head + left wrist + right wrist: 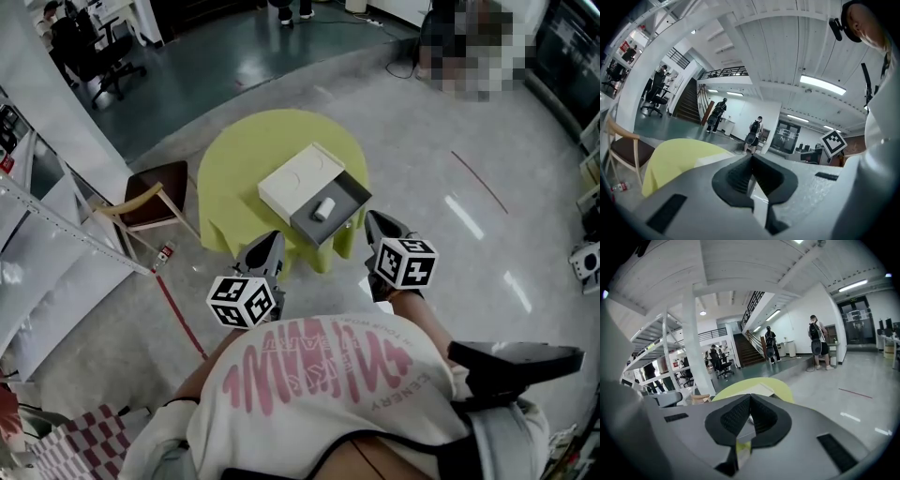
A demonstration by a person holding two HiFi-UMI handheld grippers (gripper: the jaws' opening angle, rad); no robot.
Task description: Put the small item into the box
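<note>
A small white cylinder (322,209) lies inside the open grey drawer tray (349,195) of a white box (298,178). The box sits on a round table with a yellow-green cloth (234,164). My left gripper (273,240) is held near the table's front edge, left of the tray, jaws shut and empty. My right gripper (372,220) hovers just right of the tray's front corner, also shut with nothing in it. In the left gripper view the closed jaws (751,157) point over the cloth (679,157). The right gripper view shows closed tips (750,397) aimed at the table (773,383).
A wooden chair (150,202) with a dark seat stands left of the table, and a small bottle (165,253) lies on the floor by it. White shelving (37,244) runs along the left. People stand far off near a staircase (747,350).
</note>
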